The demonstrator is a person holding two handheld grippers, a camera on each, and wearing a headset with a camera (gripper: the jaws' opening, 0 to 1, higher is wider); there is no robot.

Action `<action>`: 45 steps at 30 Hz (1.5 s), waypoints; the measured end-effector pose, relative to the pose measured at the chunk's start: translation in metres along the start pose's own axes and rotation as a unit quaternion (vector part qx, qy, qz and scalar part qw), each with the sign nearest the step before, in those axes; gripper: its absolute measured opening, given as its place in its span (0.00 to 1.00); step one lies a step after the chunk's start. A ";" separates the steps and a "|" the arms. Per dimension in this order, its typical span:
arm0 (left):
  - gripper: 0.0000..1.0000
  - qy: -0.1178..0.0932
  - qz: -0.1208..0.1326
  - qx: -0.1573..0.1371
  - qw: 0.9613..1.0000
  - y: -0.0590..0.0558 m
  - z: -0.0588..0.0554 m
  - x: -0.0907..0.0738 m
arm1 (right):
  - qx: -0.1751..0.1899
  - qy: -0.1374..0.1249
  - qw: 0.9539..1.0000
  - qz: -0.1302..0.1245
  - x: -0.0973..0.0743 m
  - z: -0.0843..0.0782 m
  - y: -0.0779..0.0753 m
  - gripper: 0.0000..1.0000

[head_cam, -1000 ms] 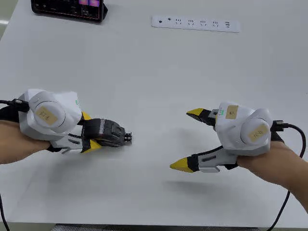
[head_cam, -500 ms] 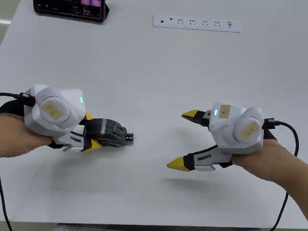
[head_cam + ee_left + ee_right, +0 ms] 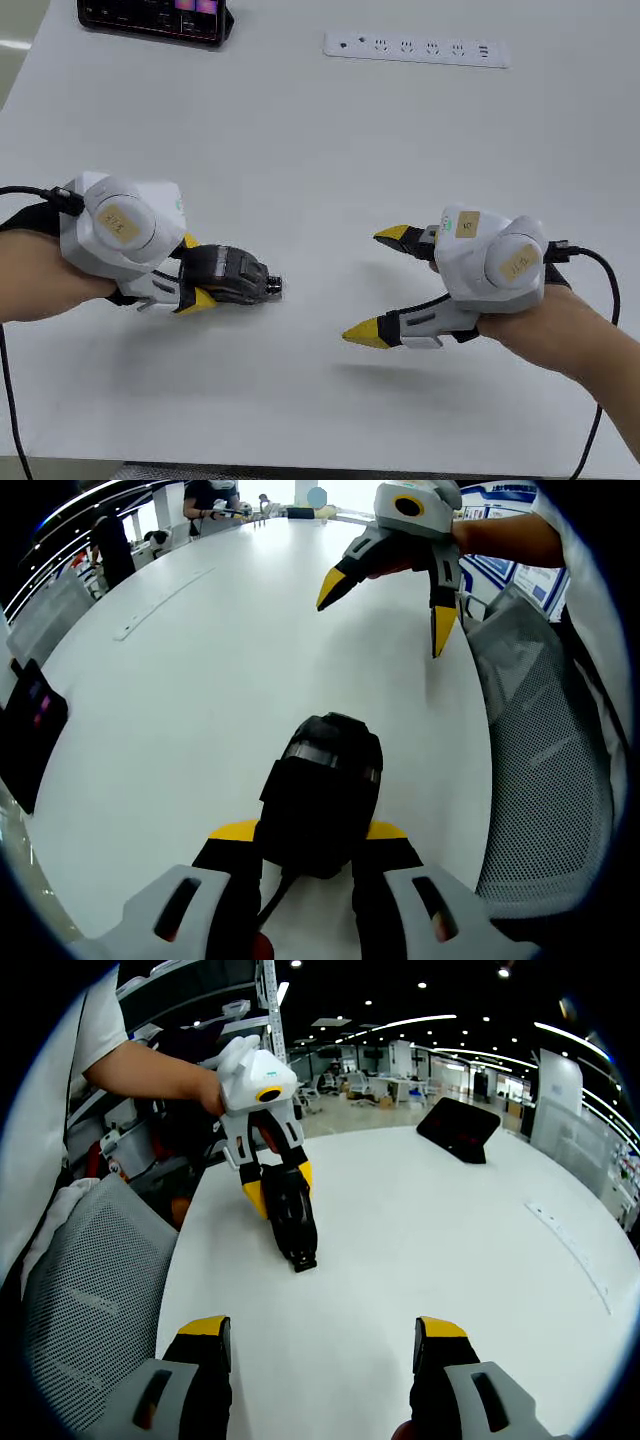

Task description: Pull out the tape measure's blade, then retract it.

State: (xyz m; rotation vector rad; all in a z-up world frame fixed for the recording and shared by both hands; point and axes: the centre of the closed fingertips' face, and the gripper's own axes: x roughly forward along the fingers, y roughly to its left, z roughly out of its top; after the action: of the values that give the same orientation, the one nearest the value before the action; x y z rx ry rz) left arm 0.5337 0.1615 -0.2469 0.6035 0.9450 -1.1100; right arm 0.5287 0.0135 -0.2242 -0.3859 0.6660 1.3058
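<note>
Left gripper (image 3: 197,272) is clamping the tape measure (image 3: 232,274) by the rear of its case, yellow-tipped jaws pressing on both flanks. The case is lying low on the white table (image 3: 300,150), nose pointing toward the right gripper (image 3: 375,285). The right gripper is hovering well apart from it with jaws spread wide and nothing between them.

Blade is looking fully wound in. A small dark hook (image 3: 272,287) is protruding from the nose; the right gripper view is showing it at the near end of the case (image 3: 303,1262).

Handling, as a judgement:
- The case is looking compact, rigid and fairly dense, so it is probably taking a firm squeeze without harm.
- The case is dark, ribbed and rubbery-looking (smooth glossy panel on top in the left gripper view), so slip is seeming unlikely.
- The blade is likely thin, springy and prone to kinking.
- The hook is the place for the free jaws to pinch, pulling straight along the case's axis.
- The spring return is likely snapping back, so letting in slowly is advisable.

Surroundings: the tabletop is matte and smooth. A white power strip (image 3: 416,48) and a dark slab-like device (image 3: 155,15) are sitting at the far edge.
</note>
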 end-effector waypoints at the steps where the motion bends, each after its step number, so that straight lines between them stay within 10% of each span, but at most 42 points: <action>1: 0.30 0.000 0.000 0.000 1.000 0.000 0.000 0.000 | 0.000 -0.001 1.000 0.001 0.001 0.000 0.000 0.73; 45: 0.30 0.005 0.003 0.007 1.000 0.000 -0.001 0.002 | -0.023 -0.008 0.997 0.068 0.061 0.010 0.009 0.49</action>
State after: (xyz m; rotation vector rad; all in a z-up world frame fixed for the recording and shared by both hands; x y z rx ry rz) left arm 0.5338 0.1614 -0.2487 0.6230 0.9453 -1.1094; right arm 0.5295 0.0678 -0.2545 -0.3728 0.6592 1.4545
